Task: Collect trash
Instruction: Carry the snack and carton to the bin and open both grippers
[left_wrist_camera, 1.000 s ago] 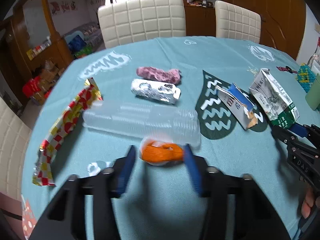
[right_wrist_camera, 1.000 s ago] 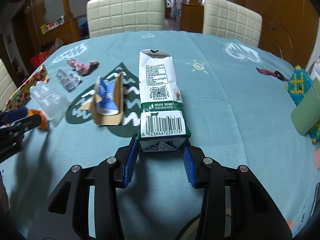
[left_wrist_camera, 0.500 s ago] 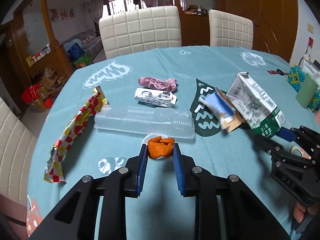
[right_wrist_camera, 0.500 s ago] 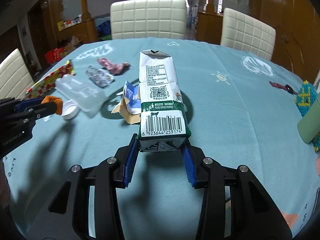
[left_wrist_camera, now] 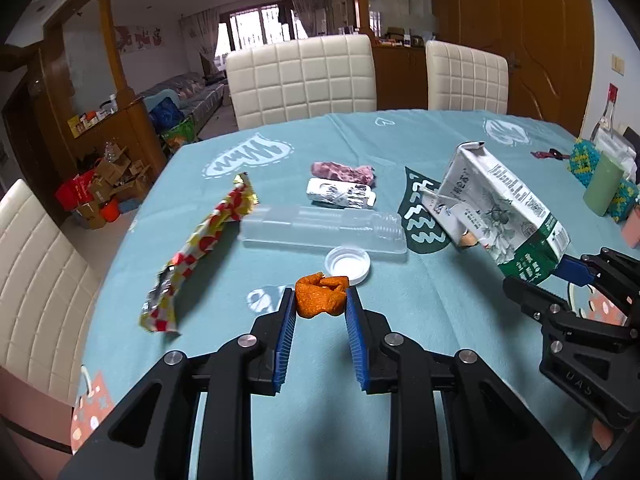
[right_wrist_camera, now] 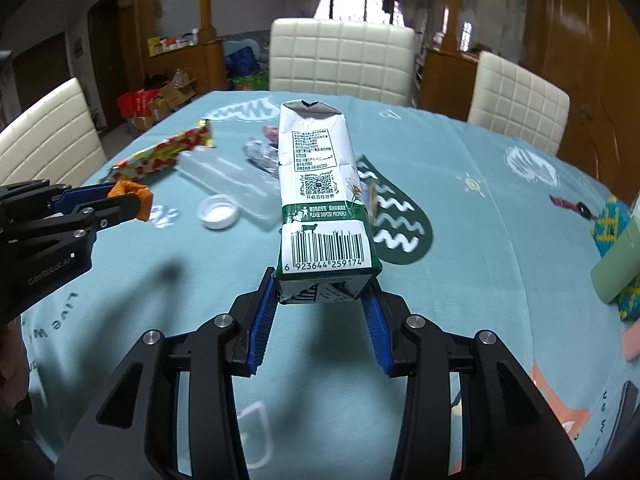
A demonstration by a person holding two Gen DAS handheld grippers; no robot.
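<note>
Orange wrapper (left_wrist_camera: 321, 294) sits clenched in the left gripper (left_wrist_camera: 320, 309). Only the right wrist view shows the barcode on the milk carton (right_wrist_camera: 320, 200) grasped by the right gripper (right_wrist_camera: 322, 297).

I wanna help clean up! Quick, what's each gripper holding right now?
Left gripper: closed on the orange peel.
Right gripper: closed on the milk carton.

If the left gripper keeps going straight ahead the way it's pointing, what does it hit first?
Probably the white cap, lying just beyond the orange scrap held in the left gripper; the clear plastic container lies behind it. The gripper's height above the table is unclear.
</note>
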